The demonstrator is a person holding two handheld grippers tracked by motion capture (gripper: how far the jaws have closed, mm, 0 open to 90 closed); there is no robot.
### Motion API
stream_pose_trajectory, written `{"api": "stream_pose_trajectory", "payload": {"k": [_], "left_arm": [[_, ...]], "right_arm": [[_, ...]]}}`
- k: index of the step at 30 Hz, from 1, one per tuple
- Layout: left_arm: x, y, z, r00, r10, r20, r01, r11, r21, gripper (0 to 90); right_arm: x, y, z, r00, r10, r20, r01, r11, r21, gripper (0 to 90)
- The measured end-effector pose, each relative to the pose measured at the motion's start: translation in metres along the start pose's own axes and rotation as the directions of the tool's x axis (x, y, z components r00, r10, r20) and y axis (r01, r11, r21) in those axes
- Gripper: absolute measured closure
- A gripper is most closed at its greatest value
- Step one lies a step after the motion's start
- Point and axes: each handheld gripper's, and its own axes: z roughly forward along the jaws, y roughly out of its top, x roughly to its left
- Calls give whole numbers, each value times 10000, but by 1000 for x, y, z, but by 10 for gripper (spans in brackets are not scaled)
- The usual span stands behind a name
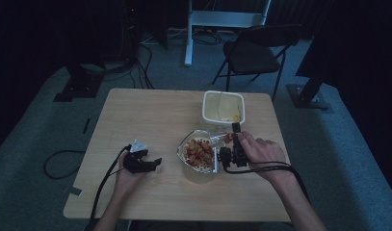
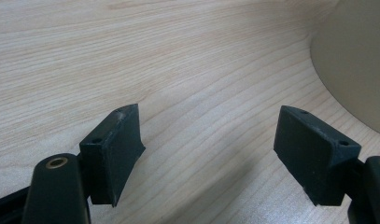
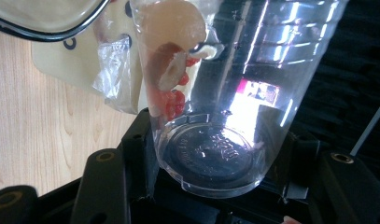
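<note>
Jaws of the right gripper [image 3: 211, 186] are clamped across the base of a clear plastic cup [image 3: 234, 93], which lies tipped on its side, its mouth toward a clear bowl [image 1: 199, 155] of pale rings and red bits in the middle of the wooden surface [image 1: 150, 115]. A few pale and red pieces [image 3: 171, 74] cling inside the cup wall near the jaws, so the pour looks close to done but not finished. Over at the left, the left gripper [image 1: 144, 162] rests low on the surface beside the bowl, its jaws spread apart with nothing between them. Behind the bowl stands a cream tub [image 1: 223, 107], touching or just short of the bowl's rim; I cannot tell which. As for handling, the cup is probably light, thin-walled and springy, slick on the outside, and likely to buckle or pop free if squeezed at mid-wall; the stiff ribbed base, where it is held now, seems the soundest place to grip. Sticky pieces may need a steeper tilt or a gentle shake to drop. The bowl looks equally thin and light, so it could skid if nudged by the cup's lip; the free gripper might steady it at the rim.
</note>
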Motion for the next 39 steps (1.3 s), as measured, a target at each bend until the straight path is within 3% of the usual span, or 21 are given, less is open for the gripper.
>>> {"api": "stream_pose_trajectory", "payload": {"k": [8,29,31,32,36,39], "left_arm": [[0,0,0,10000,4,19,-4,10000,4,240],[0,0,0,10000,10,30,-10,10000,0,240],[0,0,0,10000,15,30,-15,10000,3,240],[0,0,0,10000,10,30,-10,10000,4,240],[0,0,0,10000,14,28,-14,10000,4,240],[0,0,0,10000,15,32,-15,10000,-2,240]], "right_arm": [[2,0,1,9993,-346,145,345,9994,95,431],[3,0,3,9990,-423,159,422,9991,98,431],[3,0,3,9992,-382,127,381,9992,86,431],[2,0,4,9999,-106,-11,106,9999,22,431],[3,0,5,9997,168,-168,-169,9998,-73,431],[3,-2,6,9966,641,-524,-655,9975,-262,431]]}}
